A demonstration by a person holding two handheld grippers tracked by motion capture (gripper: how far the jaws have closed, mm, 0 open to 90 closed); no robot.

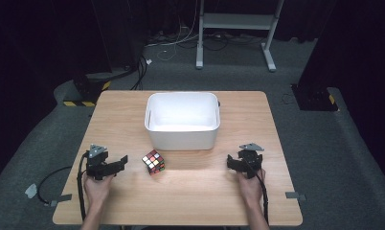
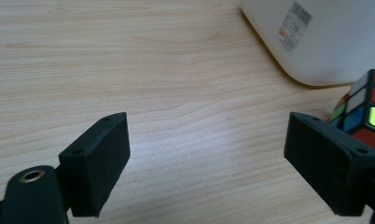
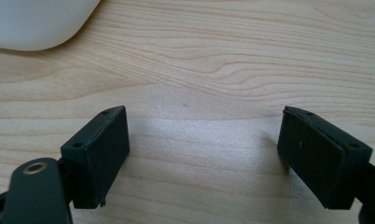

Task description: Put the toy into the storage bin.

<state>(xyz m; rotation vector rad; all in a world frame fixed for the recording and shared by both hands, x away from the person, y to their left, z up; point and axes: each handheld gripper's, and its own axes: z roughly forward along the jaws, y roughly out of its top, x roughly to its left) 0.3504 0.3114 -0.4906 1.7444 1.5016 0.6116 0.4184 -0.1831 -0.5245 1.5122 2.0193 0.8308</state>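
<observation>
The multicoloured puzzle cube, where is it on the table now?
In the high view the multicoloured puzzle cube lies on the wooden table, just in front of the white plastic bin, nearer the left gripper.

A white sticker [image 2: 295, 23] on the outer wall of the white plastic tub [image 2: 335, 42] carries a barcode; its small print is too blurred to read.

A light wooden counter [image 1: 238, 191] with rounded corners stands on grey carpet. A white plastic bin [image 1: 182, 139] sits at its middle, toward the far edge. A colourful puzzle cube [image 1: 153, 162] lies just before the bin's near-left corner.
</observation>
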